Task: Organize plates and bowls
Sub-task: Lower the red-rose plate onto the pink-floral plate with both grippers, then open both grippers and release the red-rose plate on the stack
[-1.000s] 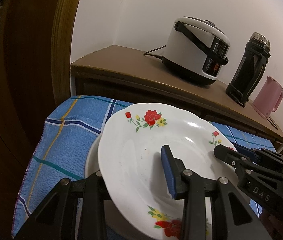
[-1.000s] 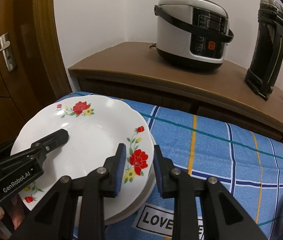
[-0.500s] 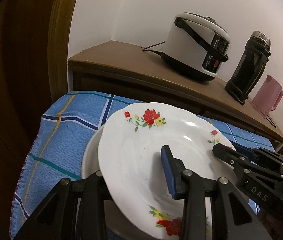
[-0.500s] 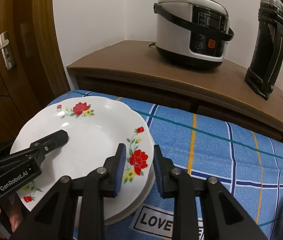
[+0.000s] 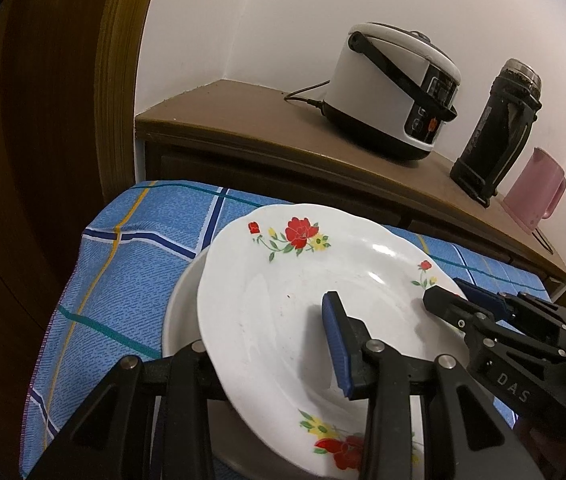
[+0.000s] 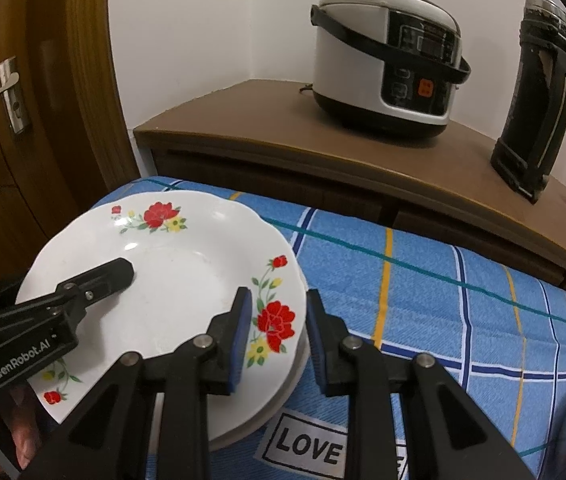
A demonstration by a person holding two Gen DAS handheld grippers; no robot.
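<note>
Blue checked cloth (image 6: pixel 463 320) is covering the table in front of a brown wooden sideboard (image 6: pixel 267 136), and the words "LOVE" are showing on a label near the cloth's front edge. On the sideboard a white and black rice cooker (image 6: pixel 387 60) is standing beside a black flask (image 6: pixel 539 92), with a pink jug (image 5: pixel 533 192) further along. At the left end of the cloth a white plate with red flowers (image 6: pixel 171 264) is lying on top of a second white plate (image 6: pixel 283 396), whose rim is peeking out underneath. The left gripper (image 5: pixel 271 344) is pinching the flowered plate's near rim, one blue-padded finger lying over the plate's face and the other passing under the edge. The right gripper (image 6: pixel 279 328) is straddling the opposite rim, its pads sitting on either side of the red flower; whether they are pressing on the rim is not clear. A fingertip is showing at the lower left corner of the right wrist view.
</note>
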